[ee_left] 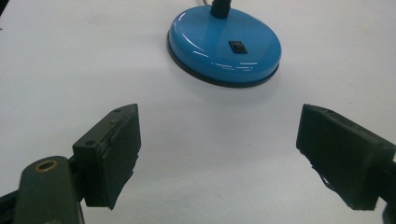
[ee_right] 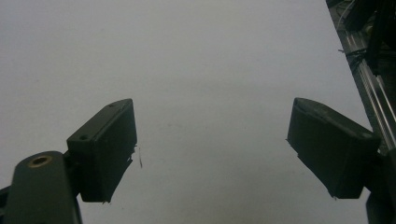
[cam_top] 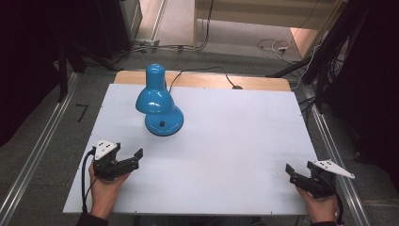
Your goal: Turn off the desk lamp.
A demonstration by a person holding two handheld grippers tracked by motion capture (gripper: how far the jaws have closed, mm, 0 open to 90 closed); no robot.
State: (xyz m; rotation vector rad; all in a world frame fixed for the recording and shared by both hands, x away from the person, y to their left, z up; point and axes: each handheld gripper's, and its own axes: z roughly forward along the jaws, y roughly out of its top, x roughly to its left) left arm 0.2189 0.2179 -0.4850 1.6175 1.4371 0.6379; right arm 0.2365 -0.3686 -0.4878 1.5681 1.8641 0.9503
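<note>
the blue desk lamp [cam_top: 157, 101] stands on the far left part of the white table [cam_top: 235, 141], shade drooped over its round base [ee_left: 224, 49], cord trailing off the back edge. the left gripper [cam_top: 126, 159] sits low at the near left, jaws spread wide with nothing between them, and it's aimed straight at that base. in the left gripper view the small black switch [ee_left: 237, 46] lies on top of the base, dead ahead and a little right of centre, with bare table between jaws and lamp.

over at the near right corner, the right gripper [cam_top: 292, 173] rests by the table edge, jaws likewise wide apart and holding nothing, well apart from the lamp, bare white surface in front of it.

this reads as the approach, nothing touched yet. the left one looks the likely candidate for the lamp. the next move, by my guess, calls for going forward and lifting above the base rim, then either pressing one jaw tip onto that switch or bracketing the neck, gently, since the glossy base could slide.
</note>
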